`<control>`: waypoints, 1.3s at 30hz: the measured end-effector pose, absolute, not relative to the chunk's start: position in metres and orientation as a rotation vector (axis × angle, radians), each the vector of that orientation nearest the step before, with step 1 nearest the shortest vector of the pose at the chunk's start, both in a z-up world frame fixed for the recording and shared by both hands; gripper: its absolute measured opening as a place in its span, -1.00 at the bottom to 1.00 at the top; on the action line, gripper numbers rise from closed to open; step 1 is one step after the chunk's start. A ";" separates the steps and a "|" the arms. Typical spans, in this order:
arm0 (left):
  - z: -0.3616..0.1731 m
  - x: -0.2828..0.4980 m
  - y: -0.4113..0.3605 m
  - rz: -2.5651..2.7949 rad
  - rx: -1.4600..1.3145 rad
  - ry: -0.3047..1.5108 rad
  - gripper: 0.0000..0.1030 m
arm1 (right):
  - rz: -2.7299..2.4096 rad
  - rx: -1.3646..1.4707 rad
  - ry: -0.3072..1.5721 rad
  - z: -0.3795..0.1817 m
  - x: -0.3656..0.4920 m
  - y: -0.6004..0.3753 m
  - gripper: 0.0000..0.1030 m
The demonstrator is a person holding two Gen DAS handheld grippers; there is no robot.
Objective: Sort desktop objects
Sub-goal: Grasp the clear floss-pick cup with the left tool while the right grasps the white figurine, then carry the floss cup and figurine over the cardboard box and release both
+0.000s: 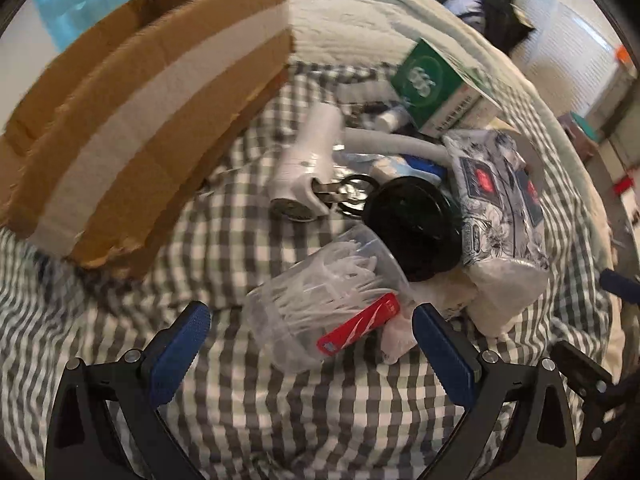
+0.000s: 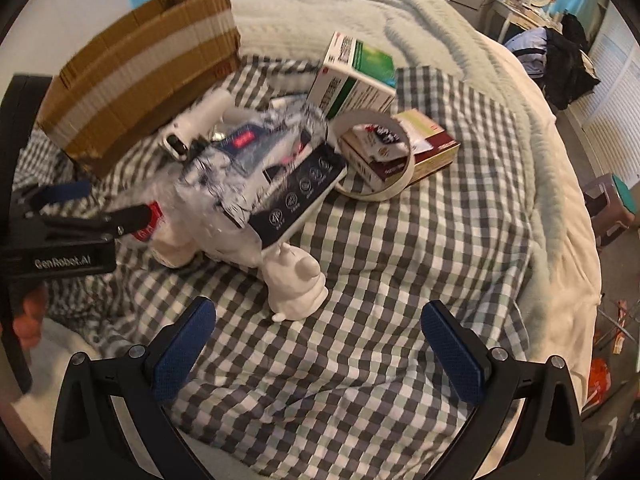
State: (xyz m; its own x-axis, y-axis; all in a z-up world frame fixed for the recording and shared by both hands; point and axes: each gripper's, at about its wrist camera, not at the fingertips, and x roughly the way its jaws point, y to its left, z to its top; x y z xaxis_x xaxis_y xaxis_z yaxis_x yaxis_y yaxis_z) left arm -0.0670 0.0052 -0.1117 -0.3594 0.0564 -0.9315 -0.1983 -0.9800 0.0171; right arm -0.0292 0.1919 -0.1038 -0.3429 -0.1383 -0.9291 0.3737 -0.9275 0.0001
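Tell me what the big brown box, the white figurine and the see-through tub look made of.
Brown box: corrugated cardboard, matte, with fluted torn edges and a pale tape band.
White figurine: probably plaster or unglazed ceramic, with a chalky, dull surface; hard plastic is possible.
See-through tub: thin clear plastic, glossy; white sticks show through its wall.

Cardboard box [image 1: 132, 120] stands left of tissue pack [image 1: 496, 200].

Left gripper [image 1: 310, 322] angled steeply downward, jaws wide apart (nothing between them); right gripper [image 2: 318, 320] likewise.
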 end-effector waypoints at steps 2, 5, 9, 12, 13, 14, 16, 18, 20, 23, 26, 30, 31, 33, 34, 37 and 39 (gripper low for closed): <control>-0.116 -0.069 0.007 2.439 -1.652 0.239 1.00 | -2.311 1.597 0.323 -0.114 -0.034 0.188 0.99; -0.124 -0.071 0.011 2.397 -1.615 0.330 1.00 | -2.303 1.620 0.349 -0.129 -0.039 0.185 0.99; -0.131 -0.071 0.009 2.350 -1.590 0.402 1.00 | -2.282 1.649 0.364 -0.149 -0.047 0.182 0.96; -0.137 -0.070 0.007 2.314 -1.561 0.467 1.00 | -2.255 1.666 0.354 -0.161 -0.051 0.179 0.87; -0.139 -0.070 0.005 2.303 -1.551 0.492 1.00 | -2.253 1.671 0.355 -0.164 -0.053 0.179 0.80; -0.140 -0.070 0.005 2.296 -1.546 0.502 1.00 | -2.251 1.675 0.353 -0.167 -0.055 0.178 0.69; -0.141 -0.070 0.002 2.274 -1.527 0.511 1.00 | -2.232 1.690 0.308 -0.171 -0.060 0.176 0.48; -0.140 -0.071 0.001 2.268 -1.502 0.530 1.00 | -2.221 1.701 0.289 -0.173 -0.063 0.175 0.27; -0.140 -0.072 0.001 2.256 -1.488 0.540 1.00 | -2.205 1.699 0.288 -0.172 -0.063 0.172 0.04; -0.142 -0.072 0.007 2.240 -1.475 0.581 0.96 | -2.195 1.692 0.335 -0.169 -0.060 0.168 -0.07; -0.150 -0.073 0.016 2.185 -1.493 0.626 0.65 | -2.184 1.707 0.325 -0.168 -0.059 0.170 -0.07; -0.157 -0.073 0.023 2.168 -1.515 0.712 0.54 | -2.178 1.742 0.286 -0.164 -0.058 0.177 -0.08; -0.156 -0.072 0.023 2.165 -1.516 0.710 0.53 | -2.178 1.752 0.282 -0.164 -0.057 0.178 -0.08; -0.153 -0.073 0.020 2.151 -1.529 0.683 0.49 | -2.168 1.771 0.268 -0.160 -0.053 0.184 -0.08; -0.150 -0.073 0.017 2.149 -1.534 0.659 0.48 | -2.166 1.775 0.268 -0.159 -0.051 0.185 -0.08; -0.141 -0.074 0.008 2.163 -1.543 0.632 0.44 | -2.171 1.793 0.293 -0.151 -0.046 0.189 -0.08; -0.136 -0.073 0.003 2.172 -1.551 0.628 0.42 | -2.178 1.809 0.290 -0.145 -0.043 0.191 -0.08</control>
State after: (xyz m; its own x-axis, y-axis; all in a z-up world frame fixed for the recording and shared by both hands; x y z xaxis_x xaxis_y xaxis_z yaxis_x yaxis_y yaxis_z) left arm -0.0729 0.0025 -0.1363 -0.3064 0.0594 -0.9500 -0.5576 -0.8201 0.1286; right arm -0.0428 0.1911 -0.1449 -0.1663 -0.0963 -0.9814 0.3493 -0.9364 0.0327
